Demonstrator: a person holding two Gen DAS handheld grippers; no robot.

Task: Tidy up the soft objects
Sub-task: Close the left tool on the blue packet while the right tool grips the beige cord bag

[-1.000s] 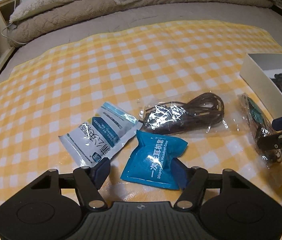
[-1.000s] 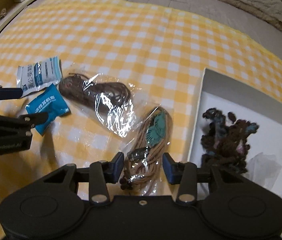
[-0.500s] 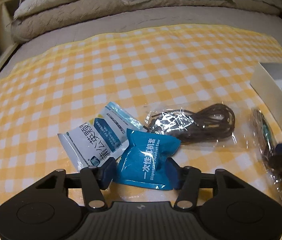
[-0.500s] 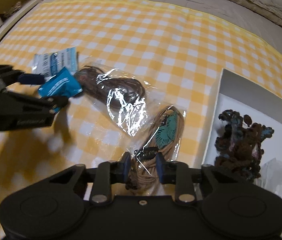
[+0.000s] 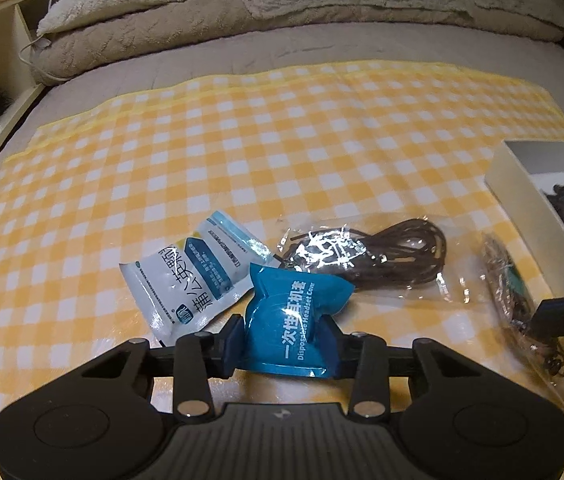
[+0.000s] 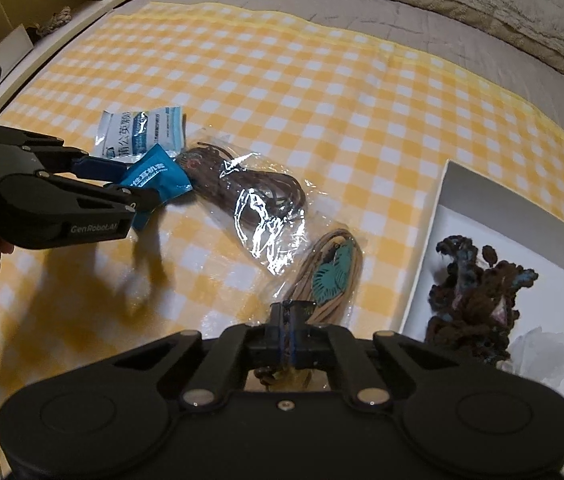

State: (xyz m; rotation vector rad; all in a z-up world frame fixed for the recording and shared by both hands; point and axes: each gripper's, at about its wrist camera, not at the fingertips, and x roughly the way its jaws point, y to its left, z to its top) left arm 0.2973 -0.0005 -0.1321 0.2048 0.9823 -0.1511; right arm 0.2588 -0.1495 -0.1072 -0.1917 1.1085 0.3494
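One dark yarn bundle (image 6: 478,300) already lies in the white box (image 6: 438,216), off to the right of the right gripper (image 6: 288,334); four packets are not in it yet, so most of the sorting looks undone. The clear bag of dark cord (image 5: 382,260) lies ahead, between both pairs of fingers, untouched, and the white sachet (image 5: 198,276) just beyond the left gripper (image 5: 284,340). That gripper's fingers have closed on the puffy blue pouch (image 5: 294,324), squeezing its sides. The right fingers are pinched nearly together on the tan cord packet (image 6: 330,276), crinkly and slack.
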